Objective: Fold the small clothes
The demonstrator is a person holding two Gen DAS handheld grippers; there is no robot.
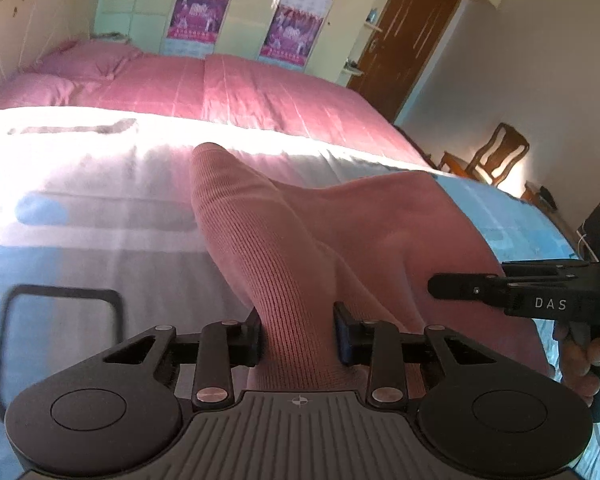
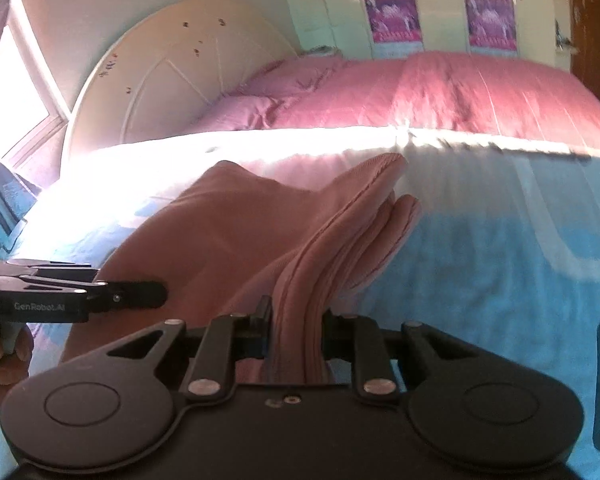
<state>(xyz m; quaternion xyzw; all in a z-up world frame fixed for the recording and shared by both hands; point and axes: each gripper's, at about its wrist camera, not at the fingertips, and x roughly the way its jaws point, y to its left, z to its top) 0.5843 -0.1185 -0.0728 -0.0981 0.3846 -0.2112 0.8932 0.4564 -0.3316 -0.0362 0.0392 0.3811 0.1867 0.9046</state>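
Pink knit garment [image 1: 360, 232] is clamped in both the left gripper [image 1: 298, 334] and right gripper [image 2: 296, 334], side by side, fingers level.

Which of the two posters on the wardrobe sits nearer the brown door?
The right-hand poster. It hangs on the wardrobe panel next to the brown door; the left-hand poster is a couple of panels further toward the headboard.

Matte black tongs [image 1: 299, 336] with silver rivets, white "DAS" lettering.
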